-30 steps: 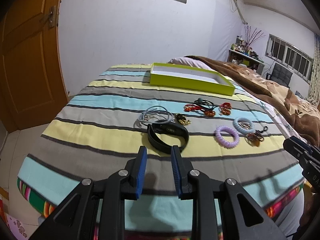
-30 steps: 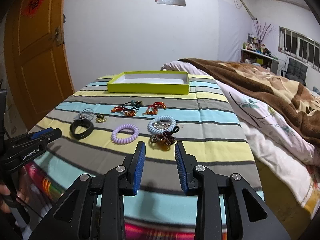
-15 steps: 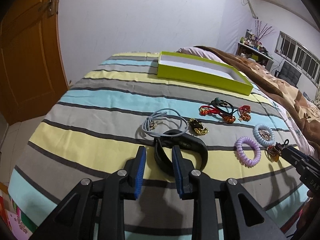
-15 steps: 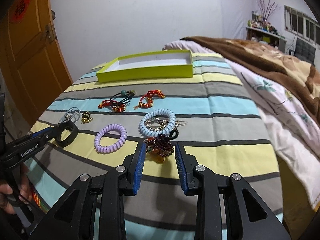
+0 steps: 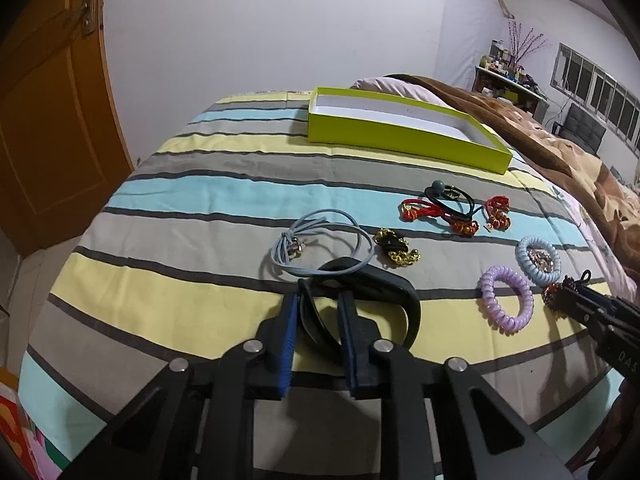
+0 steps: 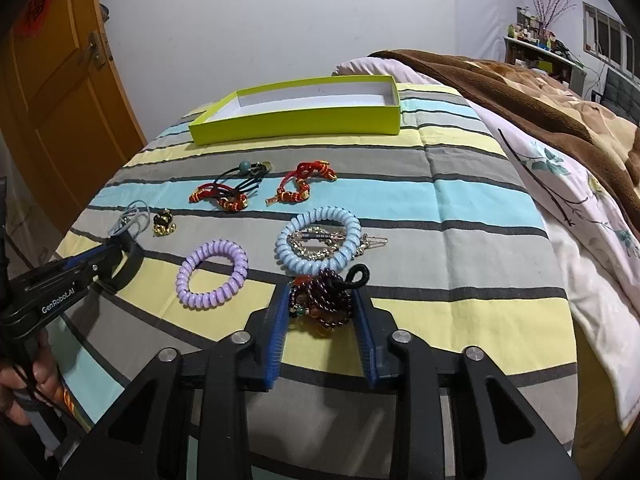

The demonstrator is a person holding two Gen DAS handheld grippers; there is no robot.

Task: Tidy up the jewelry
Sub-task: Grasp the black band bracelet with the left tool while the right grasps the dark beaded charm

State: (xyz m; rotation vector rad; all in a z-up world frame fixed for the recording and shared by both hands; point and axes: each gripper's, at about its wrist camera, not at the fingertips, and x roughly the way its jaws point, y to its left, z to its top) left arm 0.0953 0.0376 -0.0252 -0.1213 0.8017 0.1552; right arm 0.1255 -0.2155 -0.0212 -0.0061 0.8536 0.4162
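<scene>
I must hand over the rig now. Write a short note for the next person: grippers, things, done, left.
Left gripper: open, fingers astride the black band, not closed.
Right gripper: open, fingers astride the dark bead bracelet.
On the striped bedspread: purple coil tie, blue coil tie, grey cord, gold piece, red knotted pieces.
Green box: nothing visible inside.
Done: nothing boxed. Left: everything.

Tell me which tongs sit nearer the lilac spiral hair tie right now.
Right. The right tongs straddle the dark bead bracelet just beside the lilac spiral hair tie; the left tongs straddle the black band, farther off.
</scene>
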